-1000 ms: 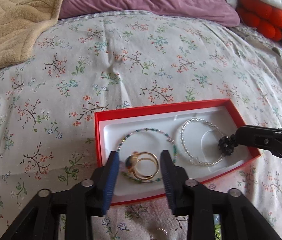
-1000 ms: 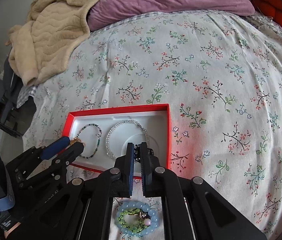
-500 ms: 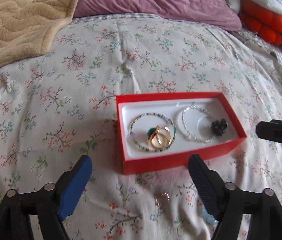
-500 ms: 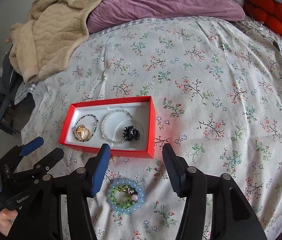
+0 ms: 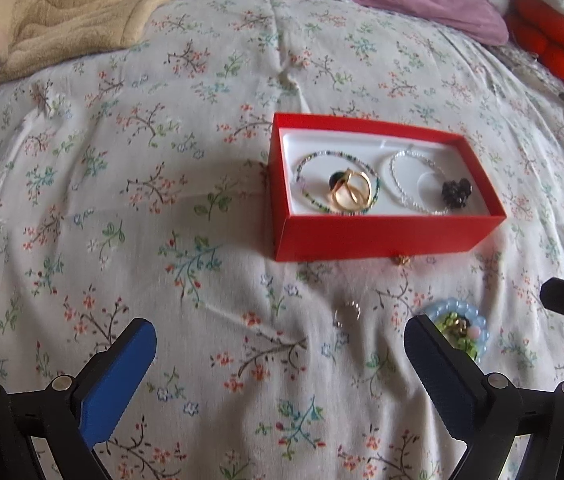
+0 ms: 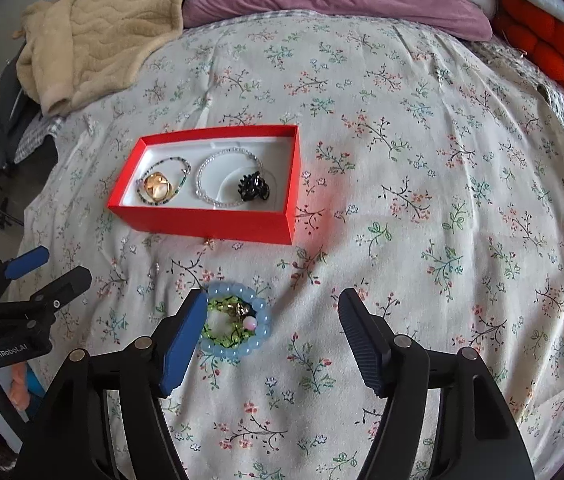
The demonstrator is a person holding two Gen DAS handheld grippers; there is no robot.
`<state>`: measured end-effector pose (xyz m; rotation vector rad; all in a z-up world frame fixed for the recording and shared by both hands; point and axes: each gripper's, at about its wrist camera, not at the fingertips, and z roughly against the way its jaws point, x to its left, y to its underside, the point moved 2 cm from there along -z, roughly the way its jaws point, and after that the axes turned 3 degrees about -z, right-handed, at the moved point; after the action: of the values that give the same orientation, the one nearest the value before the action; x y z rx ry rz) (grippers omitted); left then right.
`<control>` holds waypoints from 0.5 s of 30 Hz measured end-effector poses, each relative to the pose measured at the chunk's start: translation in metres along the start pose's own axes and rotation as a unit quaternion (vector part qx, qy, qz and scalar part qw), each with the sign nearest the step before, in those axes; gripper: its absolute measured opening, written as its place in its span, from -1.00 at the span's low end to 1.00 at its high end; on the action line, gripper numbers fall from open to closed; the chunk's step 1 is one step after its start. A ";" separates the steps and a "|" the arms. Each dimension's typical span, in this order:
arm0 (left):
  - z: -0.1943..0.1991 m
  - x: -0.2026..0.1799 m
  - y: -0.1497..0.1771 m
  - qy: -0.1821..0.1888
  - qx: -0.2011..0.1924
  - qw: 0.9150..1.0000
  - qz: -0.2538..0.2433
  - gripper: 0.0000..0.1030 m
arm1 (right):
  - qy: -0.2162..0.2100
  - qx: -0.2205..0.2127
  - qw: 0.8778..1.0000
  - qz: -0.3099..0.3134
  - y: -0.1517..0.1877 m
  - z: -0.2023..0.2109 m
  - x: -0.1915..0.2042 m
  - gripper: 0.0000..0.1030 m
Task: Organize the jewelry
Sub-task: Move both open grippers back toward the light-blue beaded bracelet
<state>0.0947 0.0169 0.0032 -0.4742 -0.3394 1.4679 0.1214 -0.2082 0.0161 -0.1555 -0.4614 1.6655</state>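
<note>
Both claws have pulled back from the red box (image 6: 206,222) and spread wide since a second ago: my left claw (image 5: 278,364) let go of the gold rings (image 5: 351,194), my right claw (image 6: 272,336) of the black hair clip (image 6: 252,188), and both pieces now lie inside beside the two beaded bracelets. Neither claw holds anything. Still out on the bed (image 6: 421,160) are the blue bead bracelet (image 6: 236,322), a small silver ring (image 5: 346,314) and a tiny gold charm (image 5: 402,259), so I judge the blue bracelet comes next.
</note>
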 end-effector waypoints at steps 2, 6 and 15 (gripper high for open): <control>-0.002 0.000 0.005 0.000 0.008 1.000 -0.004 0.98 | 0.004 0.009 1.000 0.006 0.006 -0.003 0.000 0.39; -0.006 0.002 0.015 -0.001 0.025 1.000 -0.009 0.98 | 0.017 0.027 0.999 0.017 0.017 -0.009 -0.001 0.40; -0.011 0.012 0.033 -0.002 0.043 0.999 -0.007 0.98 | 0.032 0.049 0.998 0.039 0.036 -0.017 -0.003 0.40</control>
<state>0.0727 0.0290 -0.0237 -0.3992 -0.2819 1.4644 0.0950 -0.2105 -0.0137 -0.1559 -0.3280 1.7511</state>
